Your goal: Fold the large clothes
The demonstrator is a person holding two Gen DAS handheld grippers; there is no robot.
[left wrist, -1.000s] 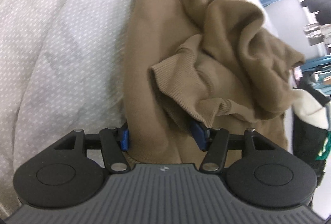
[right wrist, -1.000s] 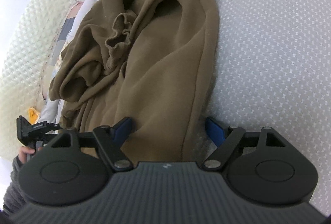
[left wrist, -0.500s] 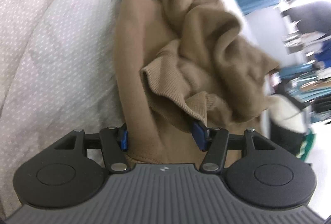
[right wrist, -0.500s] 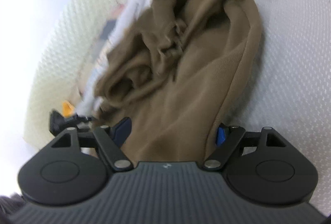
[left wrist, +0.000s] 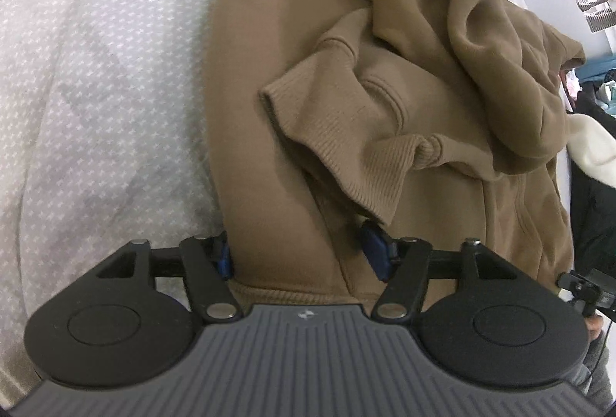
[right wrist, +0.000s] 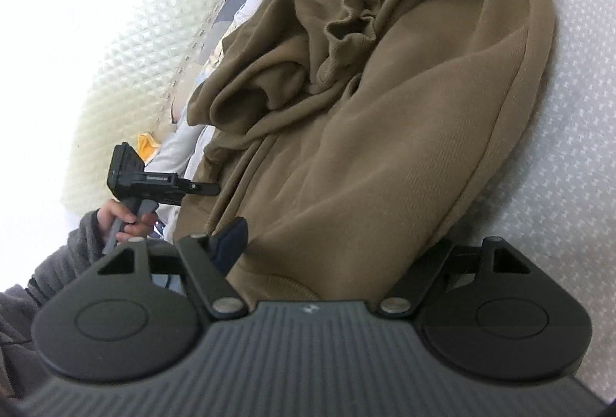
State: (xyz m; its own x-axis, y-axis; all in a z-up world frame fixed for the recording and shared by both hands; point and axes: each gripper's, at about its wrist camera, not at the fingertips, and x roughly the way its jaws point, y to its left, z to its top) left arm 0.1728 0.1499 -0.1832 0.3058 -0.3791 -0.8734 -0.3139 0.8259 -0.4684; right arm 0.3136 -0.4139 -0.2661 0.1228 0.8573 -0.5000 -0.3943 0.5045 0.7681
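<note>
Left wrist view: both grippers bite the sweatshirt's bottom hem

Left wrist view shows the left gripper [left wrist: 300, 255] with its 2 blue pads pressed into a thick bunch of the brown sweatshirt [left wrist: 385, 78], clenched on the ribbed hem rather than spread free. From that hem the garment runs straight away from the fingers, its long axis in line with them, crumpled on the white bedcover [left wrist: 96, 70]. A ribbed cuff [left wrist: 338, 147] lies loose on top, just beyond the hem.

Right wrist view shows the right gripper [right wrist: 331, 247] taking in another stretch of the same hem. 1 dark pad sits against the cloth on the hem's left; the other is hidden under the fabric edge, so the grasp looks firm but I cannot tell how tightly it is shut. Left of the hem, the person's hand [right wrist: 123, 220] holds the other tool.

Both grippers sit equally close, at the hem end, with all the bulk beyond it. I judge the next move depends on pulling the hem taut sideways to flatten the heap; the loose cuff may drag along.
</note>
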